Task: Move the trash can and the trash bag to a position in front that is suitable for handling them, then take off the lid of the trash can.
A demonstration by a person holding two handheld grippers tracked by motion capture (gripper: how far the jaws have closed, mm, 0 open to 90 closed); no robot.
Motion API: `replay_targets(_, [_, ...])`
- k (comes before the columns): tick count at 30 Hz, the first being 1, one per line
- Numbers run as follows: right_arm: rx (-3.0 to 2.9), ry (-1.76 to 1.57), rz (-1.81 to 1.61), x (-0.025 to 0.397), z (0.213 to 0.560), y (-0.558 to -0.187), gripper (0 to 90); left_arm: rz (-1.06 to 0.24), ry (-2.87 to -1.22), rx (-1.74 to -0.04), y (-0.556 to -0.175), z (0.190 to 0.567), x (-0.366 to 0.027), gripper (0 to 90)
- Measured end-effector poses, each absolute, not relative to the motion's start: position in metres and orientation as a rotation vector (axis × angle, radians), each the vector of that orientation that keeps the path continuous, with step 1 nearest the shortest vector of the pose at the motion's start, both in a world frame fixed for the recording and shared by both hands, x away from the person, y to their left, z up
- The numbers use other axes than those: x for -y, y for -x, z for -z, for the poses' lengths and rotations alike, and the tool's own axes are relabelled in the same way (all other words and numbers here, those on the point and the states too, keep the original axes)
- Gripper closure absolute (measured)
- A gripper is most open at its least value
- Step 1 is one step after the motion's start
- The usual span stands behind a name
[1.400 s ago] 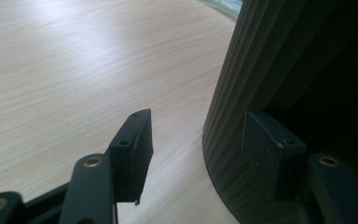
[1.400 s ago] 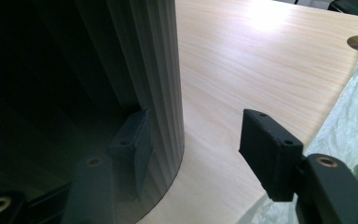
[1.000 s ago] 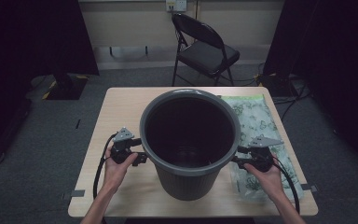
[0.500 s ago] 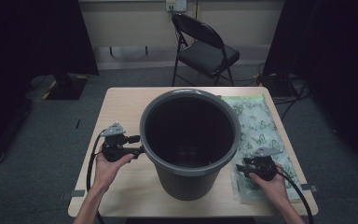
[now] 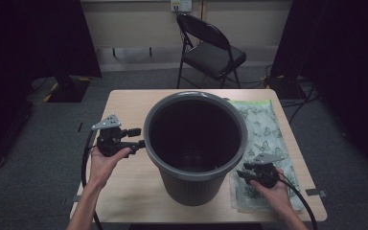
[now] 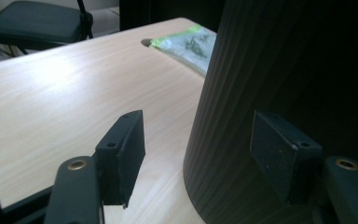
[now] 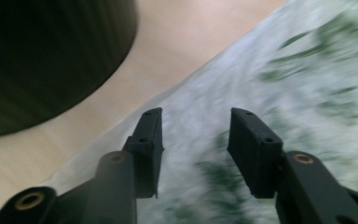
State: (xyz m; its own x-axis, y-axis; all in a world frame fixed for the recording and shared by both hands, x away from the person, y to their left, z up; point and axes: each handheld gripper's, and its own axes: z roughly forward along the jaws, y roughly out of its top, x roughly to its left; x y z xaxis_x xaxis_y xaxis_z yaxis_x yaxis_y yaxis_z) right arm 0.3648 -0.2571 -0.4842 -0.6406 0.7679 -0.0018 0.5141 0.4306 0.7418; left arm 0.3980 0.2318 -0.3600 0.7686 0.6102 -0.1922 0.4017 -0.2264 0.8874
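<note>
High view: grey bin point(image 5: 195, 143) upright mid-bench point(image 5: 124, 191), mouth open, dark inside. Green-printed plastic bag point(image 5: 263, 134) flat on bench at 3 o'clock of bin, touching or tucked just under its base edge, cannot tell which. Left tongs point(image 5: 135, 137) at 9 o'clock of bin, held in left hand point(image 5: 106, 160), tips just beside bin wall under rim, parted. Right tongs point(image 5: 239, 174) at 4 o'clock of bin, held in right hand point(image 5: 268, 189), low over bag, tips near bin base. Black folding chair point(image 5: 211, 52) beyond bench at 12 o'clock.

Left gripper view: left tongs point(image 6: 205, 154) wide apart, nothing gripped. Ribbed bin wall point(image 6: 270, 93) standing between jaws, one jaw each side of its curve; contact cannot tell. Bag point(image 6: 191, 44) far across bench at 12 o'clock; chair point(image 6: 32, 21) at 10 o'clock.

Right gripper view: right tongs point(image 7: 196, 149) about half open, empty. Bag point(image 7: 298, 84) right below and ahead of jaws, blurred. Bin point(image 7: 46, 56) at 10 o'clock, apart from jaws; bare bench point(image 7: 177, 42) strip between bin and bag.
</note>
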Motion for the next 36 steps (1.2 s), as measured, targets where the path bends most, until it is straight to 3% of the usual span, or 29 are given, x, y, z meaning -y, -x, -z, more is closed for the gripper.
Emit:
replay_targets(10, [-2.183, -1.283, -0.971, 0.288, 0.495, -0.394, 54.6, -0.261, -1.842, -0.76, -0.409, 0.345, -0.229, 35.0])
replay_targets(17, [-2.248, -1.209, -1.012, 0.282, 0.496, -0.391, 52.4, -0.257, -1.832, -0.739, -0.418, 0.329, -0.229, 34.1])
replay_targets(22, [-2.284, -1.187, -1.007, 0.277, 0.494, -0.391, 42.5, -0.264, -1.833, -0.715, -0.419, 0.315, -0.232, 34.0])
replay_targets(36, [-2.313, -1.14, -1.022, 0.261, 0.496, -0.384, 37.2, -0.331, -1.808, -0.624, -0.429, 0.264, -0.226, 36.7])
